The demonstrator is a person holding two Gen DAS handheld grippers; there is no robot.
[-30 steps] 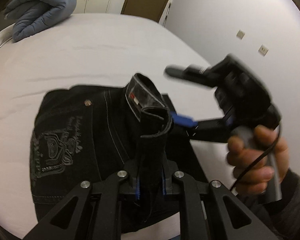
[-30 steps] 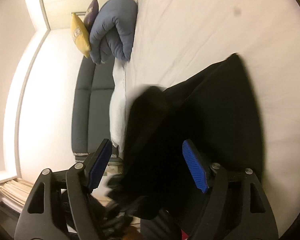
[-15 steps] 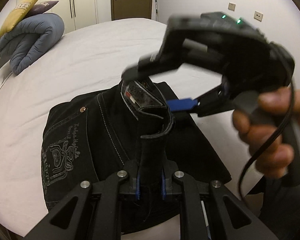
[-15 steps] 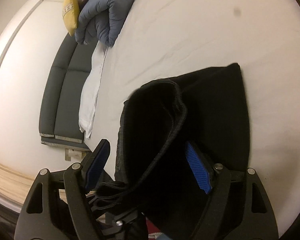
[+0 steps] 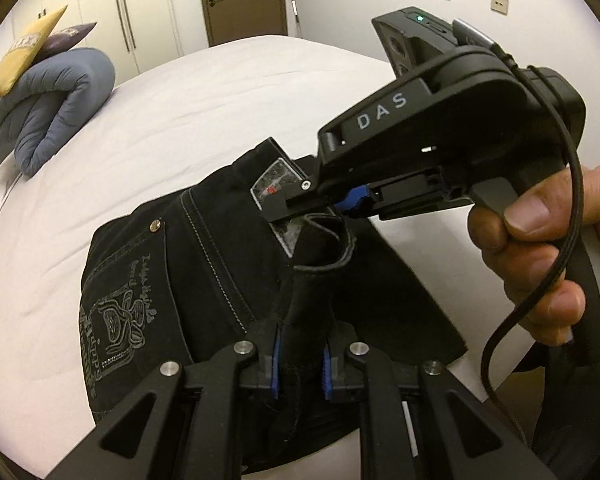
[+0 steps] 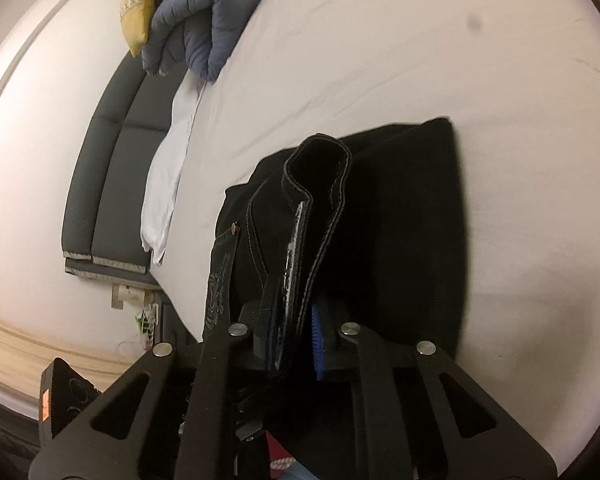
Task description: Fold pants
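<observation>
Black jeans (image 5: 220, 280) lie folded on the white bed (image 5: 220, 100), with a printed back pocket at the left. My left gripper (image 5: 300, 364) is shut on the raised waistband edge near the bed's front edge. My right gripper (image 5: 320, 206), held by a hand, is shut on the same waistband further along, by the inner label. In the right wrist view the right gripper (image 6: 292, 344) pinches the waistband fold of the jeans (image 6: 400, 220), which stands up from the pile.
A rolled blue-grey duvet (image 5: 56, 100) with a yellow cushion (image 5: 24, 52) lies at the bed's far left. A dark sofa (image 6: 112, 168) stands beside the bed. Wardrobe doors and a brown door (image 5: 244, 0) are behind. The bed's front edge is close below the jeans.
My right gripper has moved onto the waistband and closed on it; one second ago it was open beside the jeans. My left gripper has kept its grip.
</observation>
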